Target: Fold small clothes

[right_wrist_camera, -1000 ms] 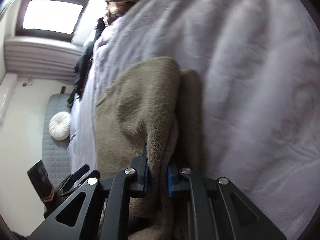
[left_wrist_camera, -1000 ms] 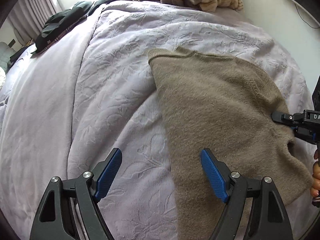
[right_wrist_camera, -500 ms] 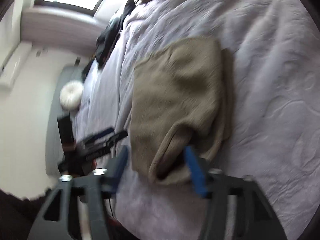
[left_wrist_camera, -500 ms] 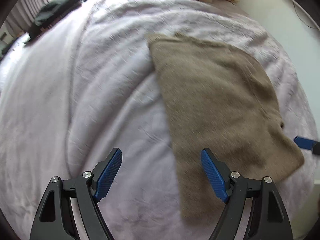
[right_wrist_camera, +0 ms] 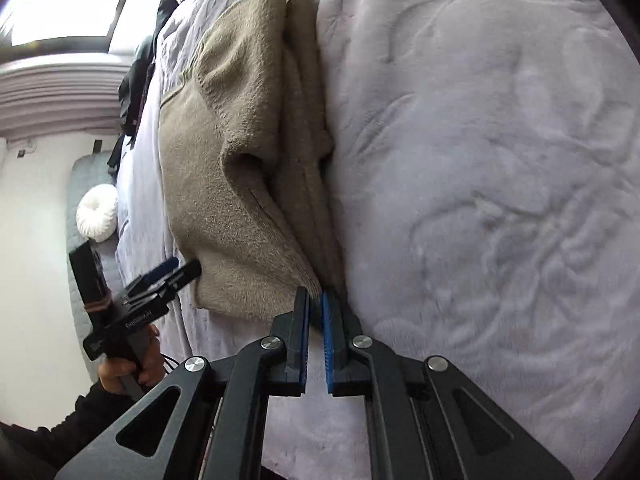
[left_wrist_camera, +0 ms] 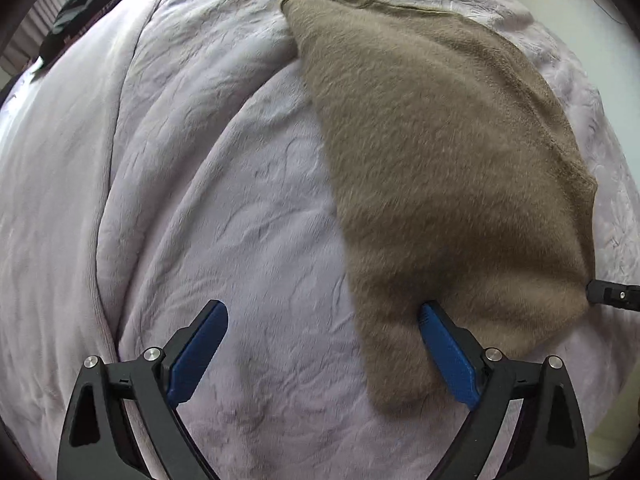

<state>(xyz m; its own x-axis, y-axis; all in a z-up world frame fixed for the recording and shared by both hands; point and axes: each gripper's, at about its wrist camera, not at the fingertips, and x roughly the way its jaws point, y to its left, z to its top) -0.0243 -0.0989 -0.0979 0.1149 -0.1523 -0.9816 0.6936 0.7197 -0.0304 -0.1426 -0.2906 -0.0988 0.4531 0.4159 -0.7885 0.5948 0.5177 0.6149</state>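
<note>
1. Blue-padded fingers of the left gripper (left_wrist_camera: 322, 340) stand wide apart, their jaws having just opened further; one pad sits over the near edge of the fuzzy tan knitted garment (left_wrist_camera: 440, 168), the other over bare bedding, and neither presses on the cloth.
2. Right gripper (right_wrist_camera: 316, 300) has just snapped its jaws together, pads nearly touching at the garment's near corner; whether any cloth is pinched between the tips I cannot tell.
3. That tan garment lies partly folded on the pale lilac embossed plush blanket (right_wrist_camera: 500, 160), one layer turned over another along its edge.
4. Dark clothes (right_wrist_camera: 138, 80) lie heaped at the blanket's far side.
5. Off the bed, a round white cushion (right_wrist_camera: 97, 212) rests on grey quilted padding.
</note>
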